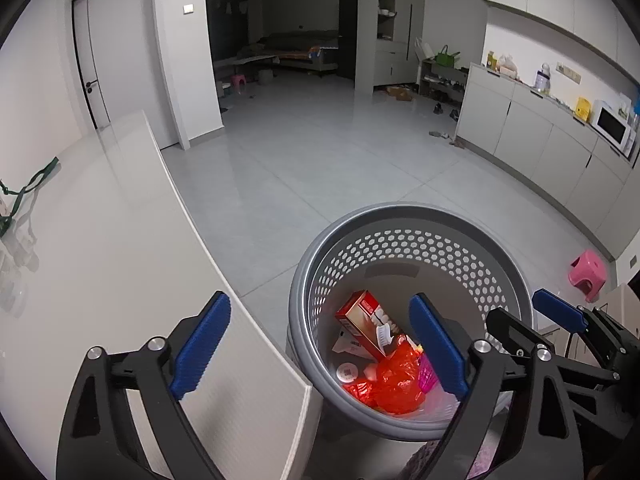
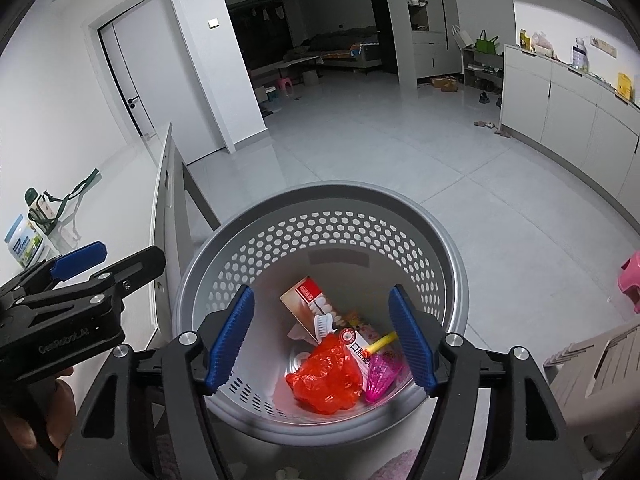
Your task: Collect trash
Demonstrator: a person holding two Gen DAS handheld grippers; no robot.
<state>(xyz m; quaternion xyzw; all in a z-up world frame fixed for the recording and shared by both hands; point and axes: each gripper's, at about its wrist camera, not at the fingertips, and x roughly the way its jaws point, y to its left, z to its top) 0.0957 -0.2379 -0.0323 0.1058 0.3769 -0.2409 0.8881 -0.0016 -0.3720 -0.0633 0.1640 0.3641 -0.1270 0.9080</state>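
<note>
A grey perforated trash basket (image 2: 320,204) stands on the floor beside the table; it also shows in the left wrist view (image 1: 400,212). Inside lie a red plastic bag (image 2: 326,376), a toothpaste box (image 2: 308,300), a white toothbrush head (image 2: 322,322), a pink shuttlecock (image 2: 382,372) and a yellow stick (image 2: 382,342). My right gripper (image 2: 322,338) is open and empty above the basket's opening. My left gripper (image 1: 320,350) is open and empty, with one finger over the table corner and the other over the basket. The bag (image 1: 394,380) and box (image 1: 366,318) show in the left view too.
A white table (image 1: 100,240) is to the left, with a green strap (image 1: 32,184), a tin (image 2: 22,242) and a bottle (image 2: 40,206) near the wall. A pink stool (image 1: 588,272) stands at right, and cabinets (image 1: 540,136) with a microwave (image 1: 612,126) line the right wall.
</note>
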